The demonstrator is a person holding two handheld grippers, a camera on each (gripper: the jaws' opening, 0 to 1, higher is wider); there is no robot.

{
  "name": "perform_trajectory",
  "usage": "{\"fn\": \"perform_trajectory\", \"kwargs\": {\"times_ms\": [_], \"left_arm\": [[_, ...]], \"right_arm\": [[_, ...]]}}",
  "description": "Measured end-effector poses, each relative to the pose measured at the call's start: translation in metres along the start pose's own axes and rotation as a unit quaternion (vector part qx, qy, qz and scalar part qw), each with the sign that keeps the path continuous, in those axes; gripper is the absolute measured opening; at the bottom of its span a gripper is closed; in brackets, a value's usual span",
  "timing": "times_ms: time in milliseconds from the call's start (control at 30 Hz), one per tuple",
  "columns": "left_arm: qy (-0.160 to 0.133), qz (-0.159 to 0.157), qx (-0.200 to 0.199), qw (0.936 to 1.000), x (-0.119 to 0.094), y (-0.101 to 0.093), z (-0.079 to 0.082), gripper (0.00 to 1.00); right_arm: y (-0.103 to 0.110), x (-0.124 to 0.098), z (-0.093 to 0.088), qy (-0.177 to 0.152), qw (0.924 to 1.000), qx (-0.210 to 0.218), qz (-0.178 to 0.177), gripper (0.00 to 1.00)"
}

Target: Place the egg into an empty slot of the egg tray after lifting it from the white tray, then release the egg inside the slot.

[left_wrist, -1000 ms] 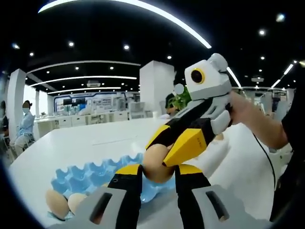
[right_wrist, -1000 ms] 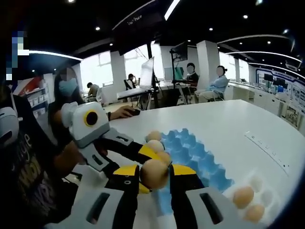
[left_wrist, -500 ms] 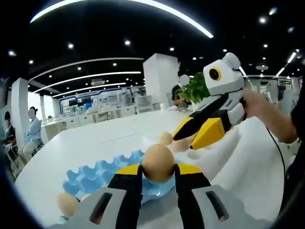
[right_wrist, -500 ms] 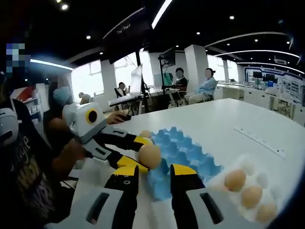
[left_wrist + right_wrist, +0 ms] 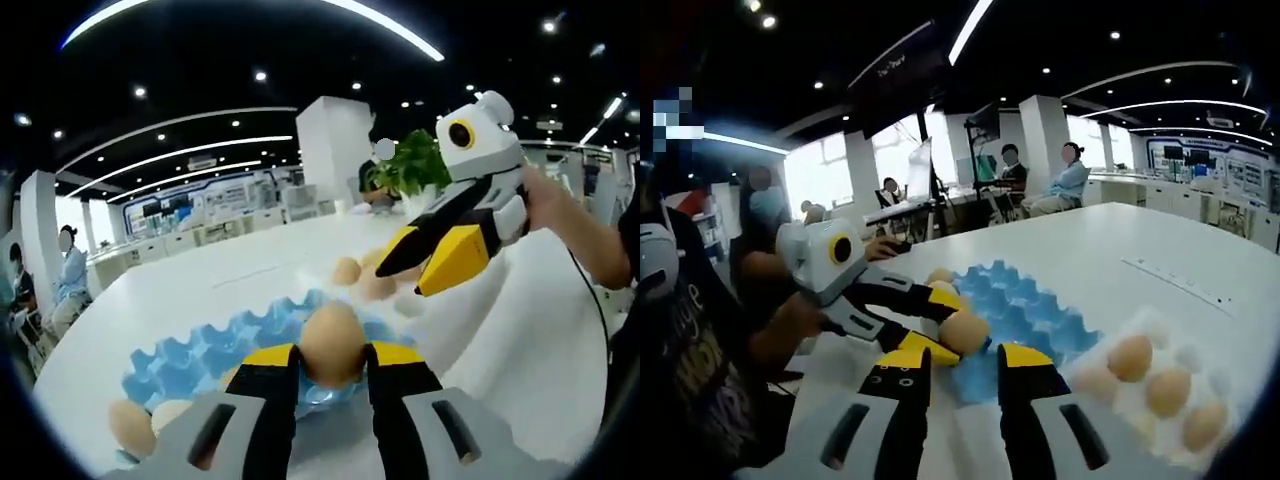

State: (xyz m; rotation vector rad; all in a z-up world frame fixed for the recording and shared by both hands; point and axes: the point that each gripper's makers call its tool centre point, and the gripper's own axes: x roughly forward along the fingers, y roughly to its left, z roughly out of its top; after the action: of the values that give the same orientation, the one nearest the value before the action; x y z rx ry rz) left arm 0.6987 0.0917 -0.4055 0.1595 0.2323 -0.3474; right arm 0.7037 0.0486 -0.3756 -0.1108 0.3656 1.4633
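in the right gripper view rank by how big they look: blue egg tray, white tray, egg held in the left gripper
1. blue egg tray
2. white tray, close to the blue one in apparent size, but cut off at the view's edge and nearer the camera, so this order is unsure
3. egg held in the left gripper, clearly smallest

The egg tray (image 5: 215, 345) is partly hidden behind the left gripper's (image 5: 331, 362) jaws.

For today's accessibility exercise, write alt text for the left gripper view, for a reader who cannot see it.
The left gripper holds a brown egg between its yellow-tipped jaws, above a blue egg tray on a white table. To the right, a person's hand holds the right gripper with its jaws apart near more eggs in a white tray.
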Motion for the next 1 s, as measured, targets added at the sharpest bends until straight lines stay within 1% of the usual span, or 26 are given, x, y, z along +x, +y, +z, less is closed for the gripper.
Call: {"fn": "perform_trajectory", "kwargs": {"times_ms": [167, 300, 367, 400, 467, 500, 533, 567, 600, 633, 733, 867, 933, 1000], "left_arm": [[0.004, 0.005, 0.002, 1.0000, -0.003, -0.004, 0.000, 0.27], [0.003, 0.018, 0.008, 0.9998, -0.007, -0.001, 0.002, 0.27], [0.008, 0.018, 0.011, 0.9997, -0.007, 0.001, 0.000, 0.27], [0.010, 0.017, 0.011, 0.9997, -0.007, 0.002, 0.000, 0.25], [-0.004, 0.016, 0.012, 0.9998, -0.008, 0.003, 0.005, 0.19], [-0.008, 0.014, 0.005, 0.9999, -0.008, 0.003, 0.008, 0.20], [-0.008, 0.015, 0.004, 0.9998, -0.008, 0.006, 0.006, 0.21], [-0.006, 0.017, 0.006, 0.9998, -0.008, 0.008, 0.005, 0.23], [0.004, 0.019, 0.013, 0.9997, -0.007, 0.009, 0.001, 0.23], [0.005, 0.019, 0.014, 0.9997, -0.007, 0.010, 0.001, 0.23], [0.001, 0.015, 0.006, 0.9999, -0.007, 0.006, 0.001, 0.23], [-0.001, 0.013, 0.004, 0.9999, -0.005, 0.007, 0.002, 0.25], [-0.008, 0.007, 0.009, 0.9999, -0.004, 0.005, 0.004, 0.25], [-0.012, 0.003, 0.004, 0.9999, -0.004, 0.004, 0.006, 0.26]], "right_arm": [[0.001, 0.000, -0.001, 0.000, 1.0000, 0.000, 0.001, 0.27], [0.001, -0.001, 0.001, -0.004, 1.0000, 0.001, 0.001, 0.27], [0.001, -0.001, 0.001, -0.003, 1.0000, 0.001, 0.001, 0.27], [0.001, -0.001, 0.001, -0.004, 1.0000, 0.001, 0.000, 0.27], [0.001, 0.000, 0.000, -0.003, 1.0000, 0.002, 0.001, 0.27], [0.002, 0.000, 0.000, -0.003, 1.0000, 0.002, 0.002, 0.27], [0.002, 0.001, 0.000, -0.003, 1.0000, 0.002, 0.002, 0.27], [0.002, 0.001, 0.000, -0.003, 1.0000, 0.001, 0.003, 0.27], [0.002, 0.001, 0.000, -0.003, 1.0000, 0.001, 0.003, 0.27], [0.002, 0.001, 0.000, -0.003, 1.0000, 0.001, 0.003, 0.27], [0.002, -0.002, 0.002, -0.006, 1.0000, 0.000, 0.001, 0.27], [0.001, -0.003, 0.000, -0.003, 1.0000, -0.002, -0.002, 0.28], [0.000, -0.004, 0.000, -0.003, 1.0000, -0.003, -0.003, 0.28], [0.000, -0.005, 0.000, -0.003, 1.0000, -0.004, -0.004, 0.28]]}}
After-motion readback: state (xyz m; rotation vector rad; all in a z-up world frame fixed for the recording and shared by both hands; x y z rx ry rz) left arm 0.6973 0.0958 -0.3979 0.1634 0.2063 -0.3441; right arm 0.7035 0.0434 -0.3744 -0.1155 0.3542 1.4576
